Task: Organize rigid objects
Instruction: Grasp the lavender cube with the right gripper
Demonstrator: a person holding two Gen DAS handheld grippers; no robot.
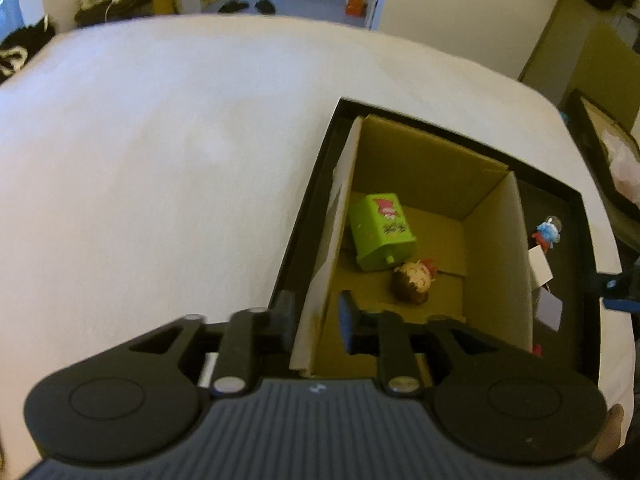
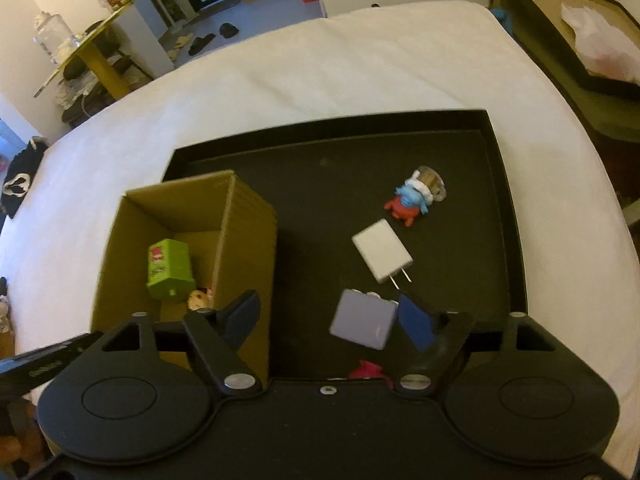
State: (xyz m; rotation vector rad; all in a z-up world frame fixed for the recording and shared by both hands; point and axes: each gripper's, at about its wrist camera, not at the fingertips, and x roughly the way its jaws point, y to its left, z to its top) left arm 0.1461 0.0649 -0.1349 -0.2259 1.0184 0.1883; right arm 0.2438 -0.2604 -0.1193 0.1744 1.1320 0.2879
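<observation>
Cardboard box (image 2: 244, 236) against black tray (image 2: 496, 148) left rim.

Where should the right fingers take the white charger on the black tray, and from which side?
Grip the white charger across its two long flat sides, coming from above. It lies flat on the black tray with prongs toward the camera, and bare tray on both long sides likely leaves room for the fingers.

Glass jar (image 2: 54, 36) on yellow table (image 2: 94, 50)
</observation>
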